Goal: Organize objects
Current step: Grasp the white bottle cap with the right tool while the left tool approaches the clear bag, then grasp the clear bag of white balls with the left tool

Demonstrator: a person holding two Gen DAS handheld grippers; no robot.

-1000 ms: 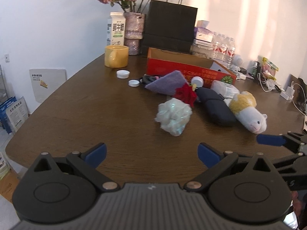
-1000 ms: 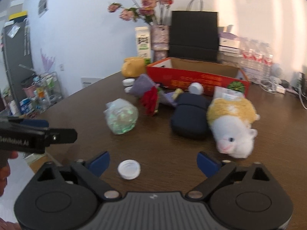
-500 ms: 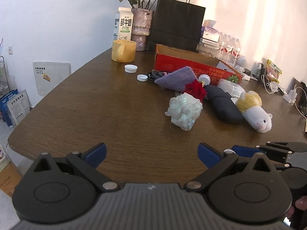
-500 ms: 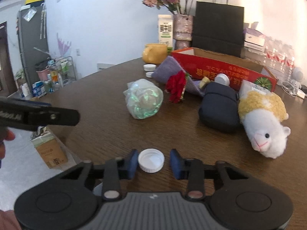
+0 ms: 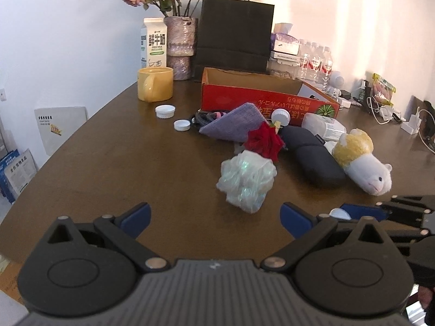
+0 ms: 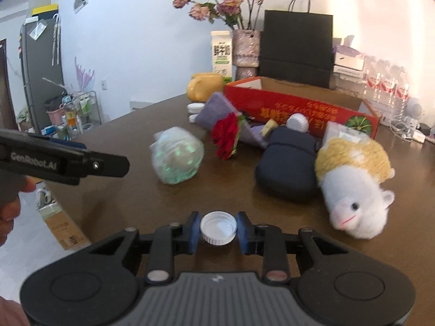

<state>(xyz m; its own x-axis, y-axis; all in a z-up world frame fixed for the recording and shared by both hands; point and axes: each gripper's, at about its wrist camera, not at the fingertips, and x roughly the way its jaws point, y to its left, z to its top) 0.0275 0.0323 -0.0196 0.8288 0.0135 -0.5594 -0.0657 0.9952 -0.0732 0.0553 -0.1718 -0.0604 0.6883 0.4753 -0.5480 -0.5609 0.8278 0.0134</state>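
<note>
My right gripper (image 6: 218,230) is shut on a white bottle cap (image 6: 218,228) near the table's front edge; the cap also shows in the left wrist view (image 5: 338,213) between the right gripper's blue pads. My left gripper (image 5: 214,216) is open and empty, just short of a pale green mesh puff (image 5: 246,180). Behind lie a red flower (image 5: 263,141), a purple cloth (image 5: 235,122), a dark case (image 5: 311,157) and a plush alpaca (image 5: 363,167). An open red box (image 5: 267,100) stands further back.
Two more white caps (image 5: 165,110) (image 5: 182,125) lie near a yellow mug (image 5: 155,83). A milk carton (image 5: 153,43), a flower vase (image 5: 180,47), a black paper bag (image 5: 235,30) and water bottles (image 5: 315,63) line the back wall. Cables and chargers (image 5: 386,111) sit at the right.
My right gripper closed on the white cap over the last second. The left gripper stayed open and shifted only slightly.
</note>
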